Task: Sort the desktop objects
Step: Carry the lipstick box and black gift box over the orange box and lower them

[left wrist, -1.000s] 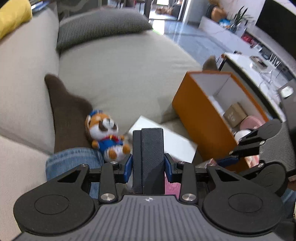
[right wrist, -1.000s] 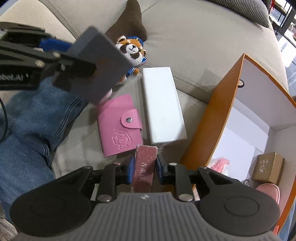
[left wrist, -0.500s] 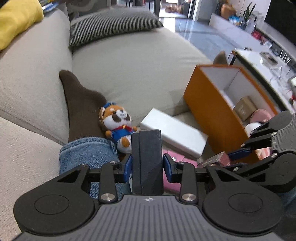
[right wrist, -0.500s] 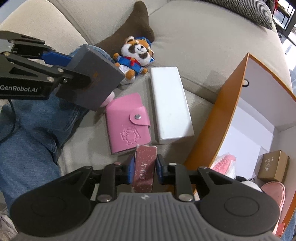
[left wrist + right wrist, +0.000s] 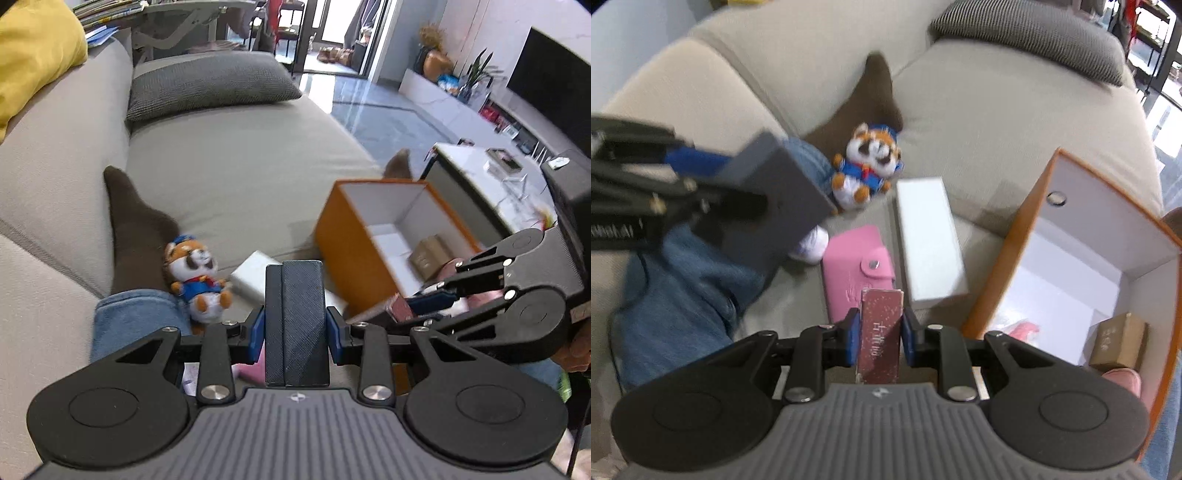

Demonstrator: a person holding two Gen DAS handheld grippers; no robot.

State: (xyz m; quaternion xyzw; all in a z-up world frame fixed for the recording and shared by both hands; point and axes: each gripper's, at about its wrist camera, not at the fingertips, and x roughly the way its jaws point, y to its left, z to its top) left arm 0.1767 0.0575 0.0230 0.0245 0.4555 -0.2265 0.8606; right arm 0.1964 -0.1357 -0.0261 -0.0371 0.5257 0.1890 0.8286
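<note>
My left gripper [image 5: 296, 328] clamping dark textured case [image 5: 297, 314]; right gripper [image 5: 878, 334] pinching maroon box [image 5: 880, 332], hovering beside orange box [image 5: 1008, 266], above pink wallet [image 5: 849, 266].

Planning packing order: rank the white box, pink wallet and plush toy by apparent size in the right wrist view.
1. white box
2. pink wallet, partly hidden by the held maroon box
3. plush toy, though it lies farther from the camera, so wallet versus toy stays unsure.

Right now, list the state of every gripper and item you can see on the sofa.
left gripper: shut on dark grey case
right gripper: shut on maroon box
orange box: open, holds items
pink card holder: snapped shut, lying flat
white box: closed, lying flat
plush toy: lying on sofa
</note>
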